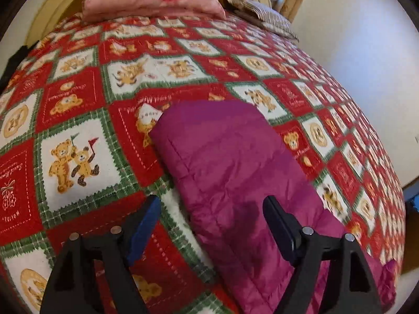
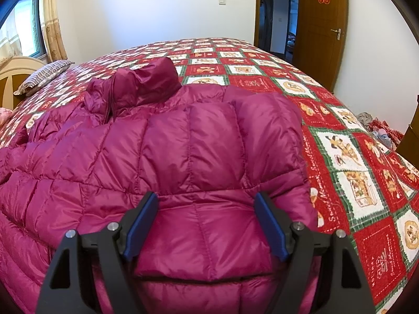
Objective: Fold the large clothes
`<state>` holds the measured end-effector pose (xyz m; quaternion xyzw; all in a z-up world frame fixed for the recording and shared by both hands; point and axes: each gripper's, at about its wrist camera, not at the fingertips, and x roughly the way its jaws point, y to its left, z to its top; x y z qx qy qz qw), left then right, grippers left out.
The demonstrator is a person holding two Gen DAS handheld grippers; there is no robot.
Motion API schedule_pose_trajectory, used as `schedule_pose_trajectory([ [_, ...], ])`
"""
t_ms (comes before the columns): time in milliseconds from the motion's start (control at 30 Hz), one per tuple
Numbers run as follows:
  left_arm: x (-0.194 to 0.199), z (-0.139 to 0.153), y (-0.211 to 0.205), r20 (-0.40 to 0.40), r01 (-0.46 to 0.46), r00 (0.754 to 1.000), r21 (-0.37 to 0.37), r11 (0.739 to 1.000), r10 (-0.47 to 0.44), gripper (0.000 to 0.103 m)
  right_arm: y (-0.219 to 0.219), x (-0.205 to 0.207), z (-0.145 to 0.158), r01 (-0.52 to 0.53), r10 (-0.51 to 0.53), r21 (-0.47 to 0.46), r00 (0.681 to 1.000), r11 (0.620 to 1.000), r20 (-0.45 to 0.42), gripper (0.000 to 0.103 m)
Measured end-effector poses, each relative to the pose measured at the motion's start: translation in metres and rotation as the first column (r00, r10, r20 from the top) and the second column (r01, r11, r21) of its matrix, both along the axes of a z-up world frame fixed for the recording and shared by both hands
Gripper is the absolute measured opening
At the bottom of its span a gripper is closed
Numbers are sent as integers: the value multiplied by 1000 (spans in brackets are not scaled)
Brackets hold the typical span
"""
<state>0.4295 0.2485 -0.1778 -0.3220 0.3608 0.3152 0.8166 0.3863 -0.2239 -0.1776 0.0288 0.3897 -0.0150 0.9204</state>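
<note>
The magenta quilted puffer jacket [image 2: 183, 157] lies spread on the bed's red teddy-bear quilt [image 2: 353, 183]. Both left tongs [image 1: 212, 212] and right tongs [image 2: 207, 209] gape wide, empty; best pinch a sleeve edge squarely before folding inward.

Soft daylight from the window [image 2: 27, 23], left view motion-blurred, right view sharp, strong fisheye bending, dark corners
</note>
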Motion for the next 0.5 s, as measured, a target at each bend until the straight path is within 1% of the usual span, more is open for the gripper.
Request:
schedule_pose_trajectory([
  [33, 1, 1, -4, 26, 8, 1000, 22, 1000, -8, 81, 0, 0, 0, 0, 0, -1, 1000, 1000, 0, 79],
  [100, 3, -4, -8, 50, 47, 998, 24, 999, -48, 80, 0, 0, 0, 0, 0, -2, 1000, 1000, -1, 79],
  [167, 1, -7, -7, 44, 47, 998, 46, 998, -49, 60, 0, 0, 0, 0, 0, -3, 1000, 1000, -1, 79],
  [200, -3, -8, -6, 38, 40, 998, 56, 998, -42, 48, -1, 0, 0, -1, 1, -2, 1000, 1000, 0, 79],
  [233, -6, -9, -3, 42, 38, 998, 54, 998, -40, 38, -1, 0, 0, -1, 1, -1, 1000, 1000, 0, 79],
  [267, -8, -8, -1, 49, 43, 998, 53, 998, -46, 32, -1, 0, 0, -1, 1, -1, 1000, 1000, 0, 79],
  [300, -10, -7, 2, 68, 68, 995, 49, 997, -71, 14, -1, 0, 0, -1, 1, -2, 1000, 1000, 0, 79],
  [333, -9, -6, 4, 91, 111, 989, 24, 994, -113, 5, -1, 0, 0, -1, 1, -2, 1000, 1000, 0, 79],
  [367, -9, -3, 4, 99, 130, 986, 19, 991, -132, 5, -1, 0, 0, 0, 0, -2, 1000, 1000, 0, 79],
  [433, -14, 8, -3, 130, 136, 981, 52, 989, -142, 5, -1, 0, 0, 0, 0, -2, 1000, 1000, -1, 79],
  [500, -16, 26, -16, 175, 164, 968, 107, 981, -181, 5, 0, 0, 0, 0, 0, -2, 1000, 1000, 0, 79],
])
